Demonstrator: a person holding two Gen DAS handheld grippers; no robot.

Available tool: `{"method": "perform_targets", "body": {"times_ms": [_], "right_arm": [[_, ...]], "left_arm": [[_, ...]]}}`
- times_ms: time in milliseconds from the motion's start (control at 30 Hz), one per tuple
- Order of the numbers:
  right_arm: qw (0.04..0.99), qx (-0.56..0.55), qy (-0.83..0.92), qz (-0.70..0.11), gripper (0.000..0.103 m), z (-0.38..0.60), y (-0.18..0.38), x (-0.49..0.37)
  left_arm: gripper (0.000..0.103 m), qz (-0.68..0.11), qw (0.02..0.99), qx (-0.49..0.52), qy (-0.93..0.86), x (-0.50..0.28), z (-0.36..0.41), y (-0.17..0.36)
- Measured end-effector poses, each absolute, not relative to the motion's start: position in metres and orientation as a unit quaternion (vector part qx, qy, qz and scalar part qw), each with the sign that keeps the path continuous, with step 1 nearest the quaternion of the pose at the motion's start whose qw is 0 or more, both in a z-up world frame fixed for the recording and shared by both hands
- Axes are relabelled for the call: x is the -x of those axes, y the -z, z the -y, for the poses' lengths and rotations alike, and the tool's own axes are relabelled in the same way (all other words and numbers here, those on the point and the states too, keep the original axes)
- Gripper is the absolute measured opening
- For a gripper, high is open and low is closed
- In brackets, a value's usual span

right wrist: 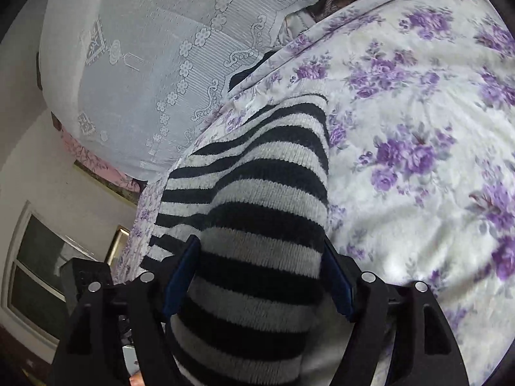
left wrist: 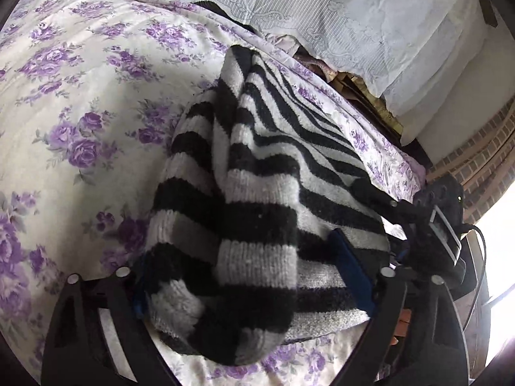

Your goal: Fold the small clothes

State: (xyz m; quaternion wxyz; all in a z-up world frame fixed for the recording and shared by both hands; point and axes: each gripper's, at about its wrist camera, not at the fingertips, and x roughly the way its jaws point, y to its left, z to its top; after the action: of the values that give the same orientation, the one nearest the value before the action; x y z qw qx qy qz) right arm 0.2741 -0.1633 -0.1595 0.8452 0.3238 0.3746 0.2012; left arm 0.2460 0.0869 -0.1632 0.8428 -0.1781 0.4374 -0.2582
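A black-and-white striped knit garment (left wrist: 257, 193) is spread on a bedspread (left wrist: 80, 96) with purple flowers. The left claw (left wrist: 251, 283) is seen spread wide, a bunched fold of the knit lying between its fingers. The right claw (right wrist: 257, 273) is likewise spread, with a striped portion filling the gap between its blue pads (right wrist: 180, 276); pressing cannot be confirmed.

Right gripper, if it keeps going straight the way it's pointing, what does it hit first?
The striped sweater. It already lies bunched between the right gripper fingers and stretches ahead along that line. Beyond it is the floral bedsheet, though depth is hard to judge.
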Motion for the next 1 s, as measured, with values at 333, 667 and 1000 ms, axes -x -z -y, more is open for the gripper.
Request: {"method": "perform_targets", "body": {"times_ms": [333, 667, 1000], "right_arm": [[0.874, -0.276, -0.185, -0.356, 0.06, 0.153, 0.15, -0.265], [0.85, -0.31, -0.193, -0.378, 0.064, 0.161, 0.161, -0.276], [0.853, -0.311, -0.186, -0.377, 0.066, 0.159, 0.159, -0.269]], "left_arm": [[0.063, -0.401, 0.873, 0.125, 0.247, -0.236, -0.071, 0.152], [0.089, -0.431, 0.853, 0.171, 0.241, -0.251, -0.082, 0.169], [0.069, -0.415, 0.86, 0.152, 0.256, -0.239, -0.078, 0.163]]}}
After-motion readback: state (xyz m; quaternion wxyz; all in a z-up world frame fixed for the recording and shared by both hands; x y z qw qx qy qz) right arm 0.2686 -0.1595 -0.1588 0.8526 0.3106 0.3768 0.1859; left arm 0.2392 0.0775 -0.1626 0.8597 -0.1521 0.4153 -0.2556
